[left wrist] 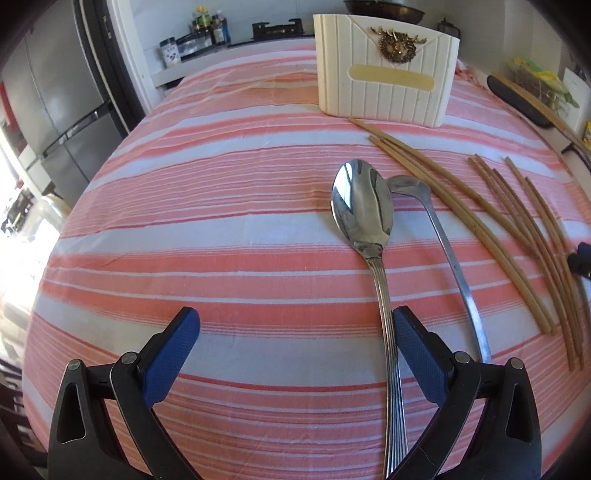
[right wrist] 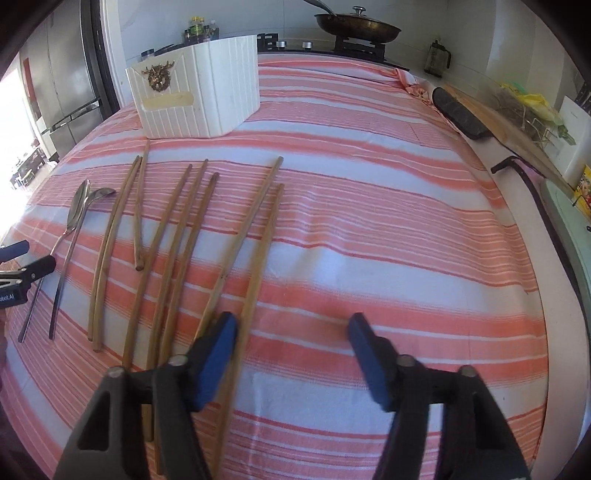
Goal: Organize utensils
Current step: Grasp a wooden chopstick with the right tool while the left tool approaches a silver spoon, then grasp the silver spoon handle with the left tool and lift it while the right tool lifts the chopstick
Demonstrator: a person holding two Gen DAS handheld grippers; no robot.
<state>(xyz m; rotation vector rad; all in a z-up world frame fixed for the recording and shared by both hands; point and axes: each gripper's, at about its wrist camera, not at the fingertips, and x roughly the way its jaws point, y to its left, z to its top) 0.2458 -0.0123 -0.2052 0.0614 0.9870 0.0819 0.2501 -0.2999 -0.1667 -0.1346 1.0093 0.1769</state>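
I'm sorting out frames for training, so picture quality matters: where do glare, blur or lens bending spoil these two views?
Left wrist view: blown-out daylight at the left edge, window glare on the spoon bowl, chopsticks bowed by the fisheye. Right wrist view: the same white daylight at the left edge, the right gripper motion-blurred, the cloth bulging like a dome.

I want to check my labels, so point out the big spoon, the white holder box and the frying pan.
big spoon [left wrist: 362, 206]: left wrist view, middle of its shiny bowl.
white holder box [left wrist: 388, 99]: left wrist view, ribbed front wall below the gold ornament.
frying pan [right wrist: 358, 26]: right wrist view, dark side wall, on the stove.
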